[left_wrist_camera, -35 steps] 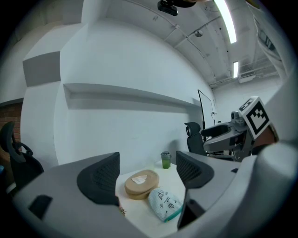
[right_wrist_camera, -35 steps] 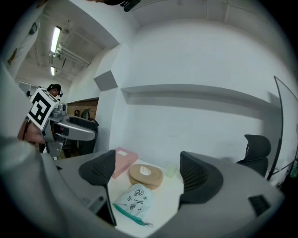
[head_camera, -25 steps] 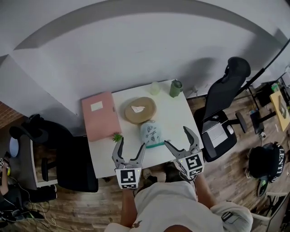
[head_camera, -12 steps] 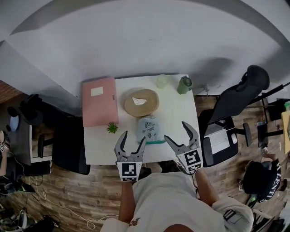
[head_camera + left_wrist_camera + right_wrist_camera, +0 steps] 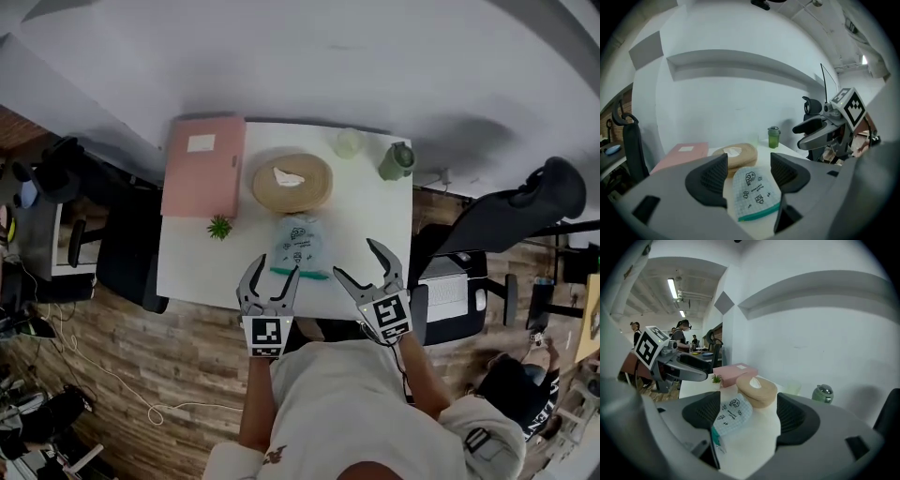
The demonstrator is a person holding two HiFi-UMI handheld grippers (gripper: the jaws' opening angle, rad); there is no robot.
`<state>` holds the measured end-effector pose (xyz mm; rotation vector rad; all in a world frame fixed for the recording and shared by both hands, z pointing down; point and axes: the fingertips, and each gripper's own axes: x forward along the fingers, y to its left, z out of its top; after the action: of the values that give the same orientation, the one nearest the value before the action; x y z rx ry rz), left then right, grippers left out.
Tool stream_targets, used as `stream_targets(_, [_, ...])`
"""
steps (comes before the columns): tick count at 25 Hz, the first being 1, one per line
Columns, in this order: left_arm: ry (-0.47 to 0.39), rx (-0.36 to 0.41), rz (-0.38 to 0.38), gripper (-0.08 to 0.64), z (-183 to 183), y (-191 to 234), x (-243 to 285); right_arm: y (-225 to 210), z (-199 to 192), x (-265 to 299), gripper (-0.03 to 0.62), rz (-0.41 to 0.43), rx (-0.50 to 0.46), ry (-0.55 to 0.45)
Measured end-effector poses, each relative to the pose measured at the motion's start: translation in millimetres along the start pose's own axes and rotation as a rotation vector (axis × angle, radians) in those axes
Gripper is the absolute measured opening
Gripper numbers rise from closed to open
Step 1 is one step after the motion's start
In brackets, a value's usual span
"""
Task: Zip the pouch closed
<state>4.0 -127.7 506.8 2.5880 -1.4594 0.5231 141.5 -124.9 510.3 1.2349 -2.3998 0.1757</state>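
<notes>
The pouch (image 5: 298,246), pale blue check with small prints and a green zip edge toward me, lies flat on the white table (image 5: 187,262). My left gripper (image 5: 272,277) hovers at the table's near edge, just short of the pouch's (image 5: 752,187) zip end. It is open and its jaws have just been closing, with nothing gripped between them. My right gripper (image 5: 361,264) hangs to the right of the pouch (image 5: 729,416), also open, its jaws closing a little on nothing. Neither touches the pouch.
Behind the pouch sits a tan round case (image 5: 292,183). A pink folder (image 5: 202,167) and a small plant (image 5: 219,227) are at the left, a clear cup (image 5: 348,142) and green bottle (image 5: 396,161) at the back right. A black office chair (image 5: 525,211) stands right of the table.
Both grippers have come down and forward to the table's near edge, closer to the pouch. Their jaws stand narrower than before.
</notes>
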Motion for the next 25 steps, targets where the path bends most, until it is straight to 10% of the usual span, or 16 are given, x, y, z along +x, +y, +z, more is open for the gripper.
stream_targets(25, [0.235, -0.107, -0.016, 0.207, -111.9, -87.4, 25.3, 16.9, -118.2, 14.3, 0.238, 0.29, -0.163, 0.214])
